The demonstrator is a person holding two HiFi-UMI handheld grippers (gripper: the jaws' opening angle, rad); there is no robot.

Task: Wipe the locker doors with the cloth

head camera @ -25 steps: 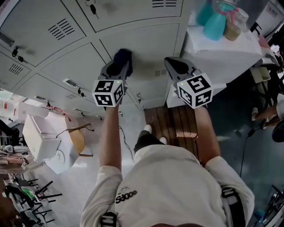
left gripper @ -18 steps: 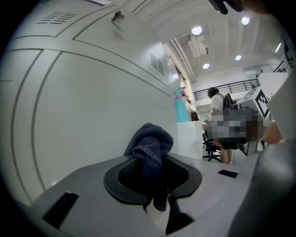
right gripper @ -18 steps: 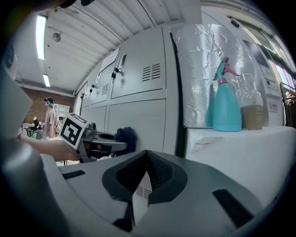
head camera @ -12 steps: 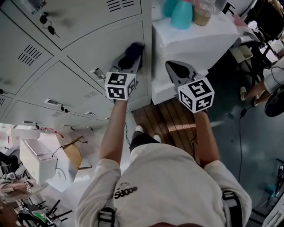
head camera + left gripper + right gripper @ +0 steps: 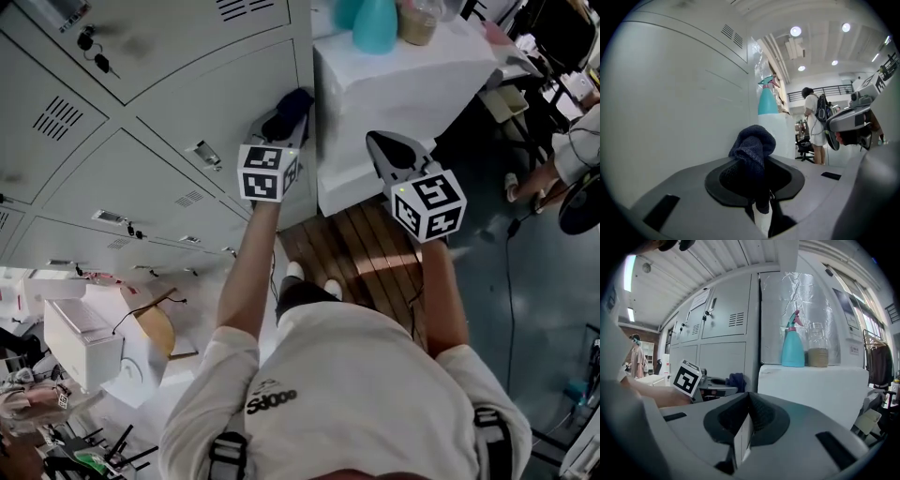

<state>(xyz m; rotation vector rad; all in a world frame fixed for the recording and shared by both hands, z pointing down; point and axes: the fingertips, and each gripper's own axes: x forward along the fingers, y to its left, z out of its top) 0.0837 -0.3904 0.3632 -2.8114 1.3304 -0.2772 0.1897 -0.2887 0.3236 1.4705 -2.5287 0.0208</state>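
Note:
A dark blue cloth [image 5: 292,101] [image 5: 752,150] is bunched between the jaws of my left gripper [image 5: 281,127] [image 5: 757,183], which is shut on it. The cloth sits at the right edge of a grey locker door [image 5: 211,103] [image 5: 670,93]; I cannot tell if it touches the door. My right gripper [image 5: 386,148] [image 5: 743,427] is shut and holds nothing. It hovers to the right, in front of the white-covered table [image 5: 412,89]. In the right gripper view the left gripper's marker cube [image 5: 688,378] and the cloth [image 5: 736,380] show at the left.
A teal spray bottle [image 5: 375,26] [image 5: 792,341] and a jar [image 5: 419,23] [image 5: 816,351] stand on the white table beside the lockers. Keys hang in a locker lock [image 5: 89,42]. A person [image 5: 814,124] stands further back. A white box [image 5: 80,337] lies on the floor behind.
My left gripper has carried the cloth rightwards across the locker door to its right edge. The right gripper has stayed beside it, shifting a little to the right.

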